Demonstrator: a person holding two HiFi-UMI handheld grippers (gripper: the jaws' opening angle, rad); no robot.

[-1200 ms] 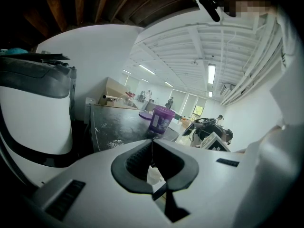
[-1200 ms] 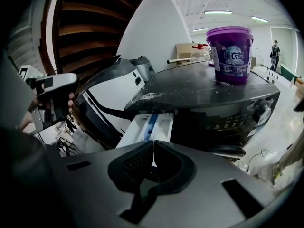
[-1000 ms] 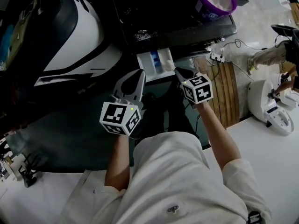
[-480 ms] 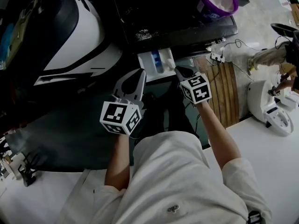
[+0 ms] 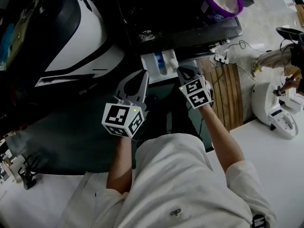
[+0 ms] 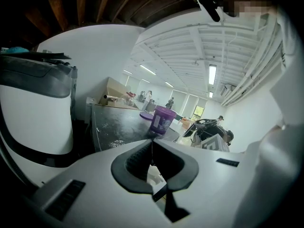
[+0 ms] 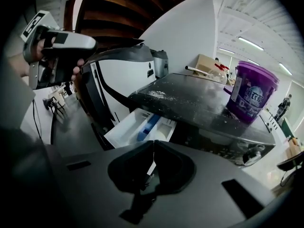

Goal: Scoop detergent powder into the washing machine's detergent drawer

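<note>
The white detergent drawer (image 5: 159, 61) (image 7: 142, 124) stands pulled out of the dark washing machine (image 5: 171, 13), with a blue insert in its middle compartment. A purple tub of white powder (image 5: 219, 0) (image 7: 251, 95) (image 6: 162, 119) sits on the machine's top at the right. My right gripper (image 5: 179, 70) (image 7: 153, 142) is shut and empty, its tips just at the drawer's front right corner. The left gripper (image 5: 142, 74) (image 6: 152, 141) is also shut with nothing in it, and hangs a little below and left of the drawer.
Spilled powder (image 5: 145, 34) (image 7: 156, 94) dusts the machine's top. A large white and black appliance (image 5: 76, 32) fills the left. A wooden slatted board (image 5: 229, 94), cables (image 5: 223, 56) and a small white device (image 5: 275, 108) lie to the right, with another person (image 5: 278, 56) at the edge.
My right gripper has crept slightly up and left, closer to the drawer's corner. The left gripper has held still.
</note>
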